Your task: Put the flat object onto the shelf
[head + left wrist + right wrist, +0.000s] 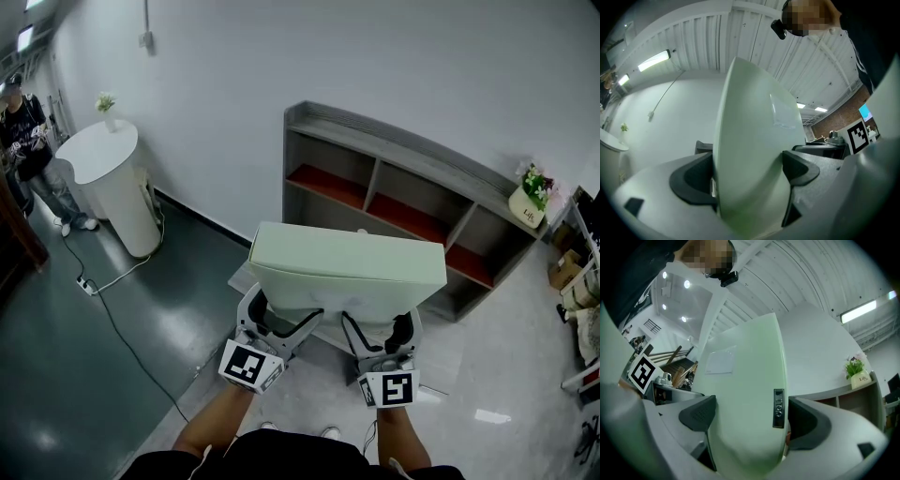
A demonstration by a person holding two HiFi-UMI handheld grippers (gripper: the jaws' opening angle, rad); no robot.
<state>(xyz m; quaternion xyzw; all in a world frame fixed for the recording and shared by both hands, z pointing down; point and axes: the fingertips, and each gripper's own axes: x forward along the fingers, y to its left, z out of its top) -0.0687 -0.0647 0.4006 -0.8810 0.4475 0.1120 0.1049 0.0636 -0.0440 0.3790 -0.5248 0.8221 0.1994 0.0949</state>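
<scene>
**Currently: panel gripped at both ends, held before the shelf**

Far left, a person (21, 127) stands on the dark floor (56, 356), well apart from the work. Beside them is a white round pedestal (112, 183) with a small vase (108, 111) on top. A cable (120, 323) runs from the pedestal's foot across the floor towards the operator.

Left gripper (286, 319): its jaws are pinching the near edge of the panel (347, 272), left of centre. The left gripper view confirms this, with a dark pad pressed against each face of the pale green panel and no gap on either side.

The panel is flat, pale green and rectangular. It is carried in the air, lying close to level in the head view with its far edge towards the wall. It sits between the operator and the shelf (412, 192) and hides the middle of the shelf's lower front. It does not rest on the shelf.

Right gripper (380, 330): its jaws are likewise clamped on the panel's near edge, right of centre. In the right gripper view the panel fills the space between the pads, and a small dark tag (778, 408) on its edge lies just beside one pad.

The shelf is grey, stands against the white wall, and has red-floored compartments in a row. A potted plant (532, 192) stands on its right end. Boxes (565, 267) lie on the floor to the far right.
</scene>
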